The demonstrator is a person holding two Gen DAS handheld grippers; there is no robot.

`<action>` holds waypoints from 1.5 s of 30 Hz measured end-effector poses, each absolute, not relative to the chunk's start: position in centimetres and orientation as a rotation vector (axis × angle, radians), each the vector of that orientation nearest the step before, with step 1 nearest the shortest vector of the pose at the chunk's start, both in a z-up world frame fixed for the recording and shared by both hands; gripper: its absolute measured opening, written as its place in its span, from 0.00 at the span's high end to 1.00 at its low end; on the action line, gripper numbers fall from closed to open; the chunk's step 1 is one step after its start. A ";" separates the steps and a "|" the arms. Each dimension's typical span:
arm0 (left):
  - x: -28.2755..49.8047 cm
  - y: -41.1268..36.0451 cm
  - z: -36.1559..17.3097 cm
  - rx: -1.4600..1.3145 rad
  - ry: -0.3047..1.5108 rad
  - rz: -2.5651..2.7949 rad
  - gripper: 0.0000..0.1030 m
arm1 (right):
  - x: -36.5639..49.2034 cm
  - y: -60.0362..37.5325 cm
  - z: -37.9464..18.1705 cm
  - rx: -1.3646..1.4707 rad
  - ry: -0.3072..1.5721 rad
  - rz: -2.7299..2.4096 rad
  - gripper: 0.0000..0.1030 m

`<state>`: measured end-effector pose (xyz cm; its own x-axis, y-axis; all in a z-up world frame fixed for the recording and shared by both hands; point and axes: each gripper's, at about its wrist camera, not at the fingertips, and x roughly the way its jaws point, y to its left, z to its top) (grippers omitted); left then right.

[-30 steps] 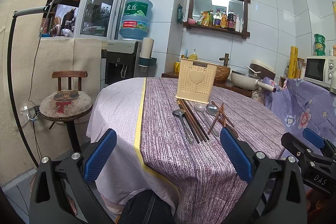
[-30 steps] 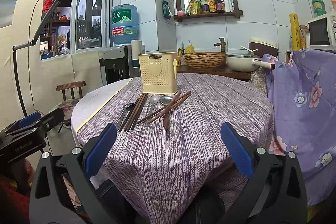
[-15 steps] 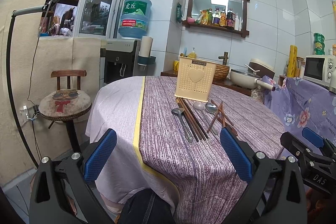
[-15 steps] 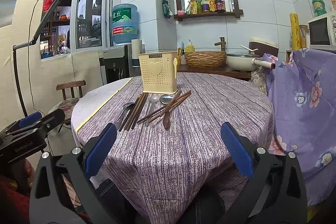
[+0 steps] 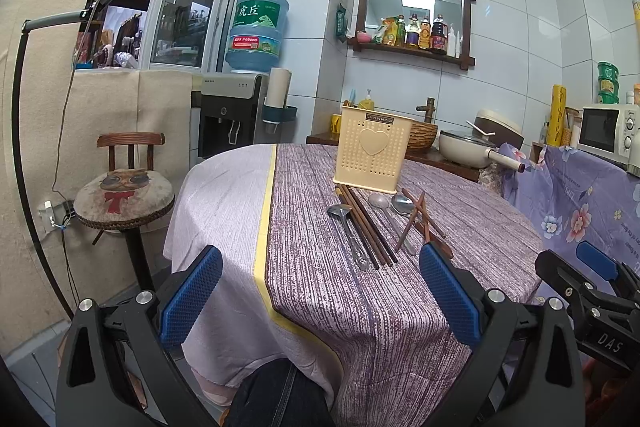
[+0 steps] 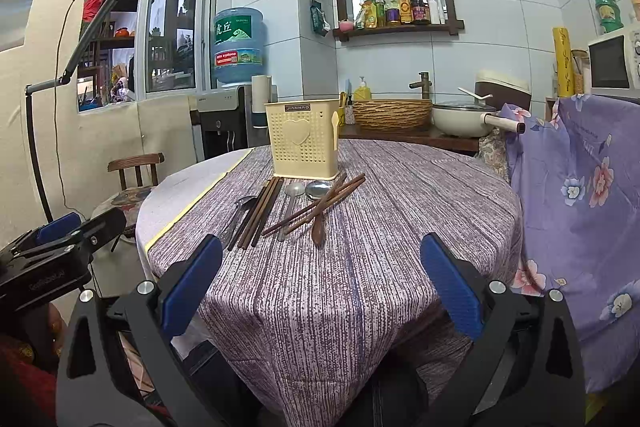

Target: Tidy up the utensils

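On the round bench (image 6: pixel 400 227) draped in purple striped cloth, brown wooden chopsticks (image 6: pixel 260 213) and metal spoons (image 6: pixel 290 205) lie at six o'clock of the cream perforated plastic utensil holder (image 6: pixel 303 137). Left gripper (image 5: pixel 320 297) and right gripper (image 6: pixel 320 293) hover short of the bench, jaws wide, empty.

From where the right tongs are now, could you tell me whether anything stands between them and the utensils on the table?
Nothing visible does. The right tongs are open over the table's near edge, and only bare purple tablecloth lies before the chopsticks and spoons. The cream utensil holder stands just behind them.
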<state>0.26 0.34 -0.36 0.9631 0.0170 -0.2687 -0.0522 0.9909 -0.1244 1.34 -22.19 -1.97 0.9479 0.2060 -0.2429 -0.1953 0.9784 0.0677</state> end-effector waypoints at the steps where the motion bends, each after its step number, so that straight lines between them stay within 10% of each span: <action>1: 0.3 0.3 -0.4 -0.131 0.271 0.035 0.05 | 1.3 -22.0 -2.0 0.043 0.252 0.204 0.05; 45: 4.6 3.2 -1.8 -0.160 0.437 0.044 0.05 | 7.6 -23.8 -2.7 0.066 0.415 0.158 0.05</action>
